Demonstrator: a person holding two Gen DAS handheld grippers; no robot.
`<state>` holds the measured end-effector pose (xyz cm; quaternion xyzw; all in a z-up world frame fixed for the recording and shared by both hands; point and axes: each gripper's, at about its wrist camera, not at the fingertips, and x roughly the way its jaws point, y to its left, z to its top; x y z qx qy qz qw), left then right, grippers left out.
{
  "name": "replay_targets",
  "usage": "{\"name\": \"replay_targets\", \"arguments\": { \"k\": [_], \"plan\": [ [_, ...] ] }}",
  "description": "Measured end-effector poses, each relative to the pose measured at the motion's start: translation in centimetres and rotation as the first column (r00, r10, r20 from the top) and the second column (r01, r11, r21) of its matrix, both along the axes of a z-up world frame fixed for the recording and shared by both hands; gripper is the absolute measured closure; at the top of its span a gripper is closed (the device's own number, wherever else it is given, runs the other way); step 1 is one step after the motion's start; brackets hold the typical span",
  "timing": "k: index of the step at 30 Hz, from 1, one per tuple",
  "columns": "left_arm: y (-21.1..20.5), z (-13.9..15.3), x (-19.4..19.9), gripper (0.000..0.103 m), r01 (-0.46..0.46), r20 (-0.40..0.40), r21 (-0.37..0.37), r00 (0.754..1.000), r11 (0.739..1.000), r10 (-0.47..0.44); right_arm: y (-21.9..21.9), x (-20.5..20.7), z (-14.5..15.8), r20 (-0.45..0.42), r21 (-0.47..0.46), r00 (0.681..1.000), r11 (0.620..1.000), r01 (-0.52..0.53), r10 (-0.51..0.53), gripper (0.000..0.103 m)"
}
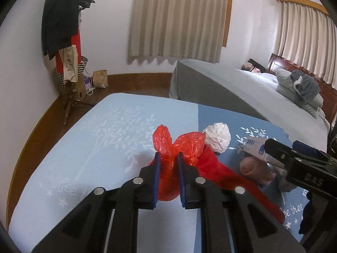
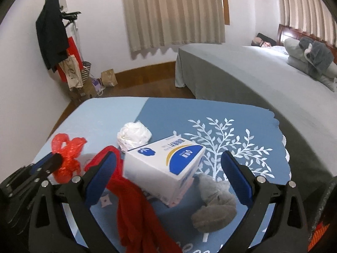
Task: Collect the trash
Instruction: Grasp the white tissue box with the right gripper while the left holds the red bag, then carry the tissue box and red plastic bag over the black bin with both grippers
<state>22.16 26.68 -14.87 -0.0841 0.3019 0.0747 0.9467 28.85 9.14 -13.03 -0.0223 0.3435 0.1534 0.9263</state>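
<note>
Left gripper: jaws narrow, pads clamped on the knotted neck of the red plastic bag. The bag's two tied ears stand up just beyond the fingertips; its body bulges between and below the pads.

Right gripper: jaws wide, holding nothing. The white-and-blue carton sits tilted between the two blue pads, apart from both. In the left wrist view this gripper's tip overlaps the carton; contact cannot be told there.

The bag sits near the middle of the blue table cover, on the seam between its light and dark halves. A crumpled white paper ball lies just beyond the bag, to its right. A red cloth trails from beside the bag toward the near edge. A grey sock lies just right of the carton, near side.

Edges: the light left half of the cover is bare to its left and far edges. The cover's scalloped right edge lies close to a grey bed.

Right wrist view alone shows the sock whole and the carton's printed face. Left wrist view alone shows the pads' grip on the bag's neck.
</note>
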Motion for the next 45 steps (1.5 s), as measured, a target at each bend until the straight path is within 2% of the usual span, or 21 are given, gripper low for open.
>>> {"name": "replay_targets", "arguments": {
  "k": [7, 12, 14, 16, 18, 26, 27, 28, 32, 45],
  "plan": [
    [-0.4, -0.1, -0.1, 0.087, 0.005, -0.004, -0.006, 1.0, 1.0, -0.005, -1.9, -0.2, -0.8, -0.043, -0.003, 0.999, 1.0, 0.025, -0.025, 0.007],
    [-1.2, 0.0, 0.2, 0.087, 0.019, 0.0, -0.005, 1.0, 1.0, -0.019, -3.8, -0.4, -1.7, -0.096, 0.049, 0.995, 0.998, 0.029, -0.025, 0.007],
    [-1.3, 0.0, 0.2, 0.087, 0.021, 0.0, -0.006, 1.0, 1.0, -0.021, -3.7, -0.4, -1.8, -0.103, 0.062, 0.995, 0.998, 0.016, -0.009, 0.013],
    [-1.5, 0.0, 0.3, 0.087, 0.026, -0.002, -0.003, 1.0, 1.0, -0.026, -3.4, -0.4, -1.7, -0.11, 0.07, 0.994, 0.998, -0.008, 0.015, 0.025],
    [-1.6, 0.0, 0.3, 0.087, 0.029, -0.005, -0.001, 1.0, 1.0, -0.029, -3.1, -0.3, -1.7, -0.118, 0.077, 0.992, 0.997, -0.022, 0.031, 0.027],
    [-1.7, 0.0, 0.3, 0.087, 0.029, -0.006, -0.001, 1.0, 1.0, -0.029, -2.4, 0.4, -1.2, -0.118, 0.08, 0.993, 0.997, -0.015, 0.024, 0.026],
    [-1.7, 0.0, 0.4, 0.087, 0.03, -0.006, -0.001, 1.0, 1.0, -0.03, -2.4, 0.5, -1.2, -0.12, 0.082, 0.993, 0.997, -0.015, 0.025, 0.031],
    [-1.7, 0.0, 0.3, 0.087, 0.03, -0.006, 0.0, 1.0, 1.0, -0.03, -2.4, 0.6, -1.2, -0.121, 0.086, 0.992, 0.996, -0.017, 0.027, 0.042],
    [-1.8, -0.1, 0.3, 0.087, 0.034, -0.005, -0.001, 0.999, 0.999, -0.034, -2.9, 0.5, -1.1, -0.132, 0.098, 0.99, 0.995, -0.033, 0.046, 0.043],
    [-3.7, 1.6, -1.5, 0.087, 0.075, 0.027, -0.006, 0.997, 0.997, -0.075, -6.2, -3.3, 1.1, -0.072, 0.138, 0.996, 0.99, -0.039, 0.049, 0.044]
  ]
}}
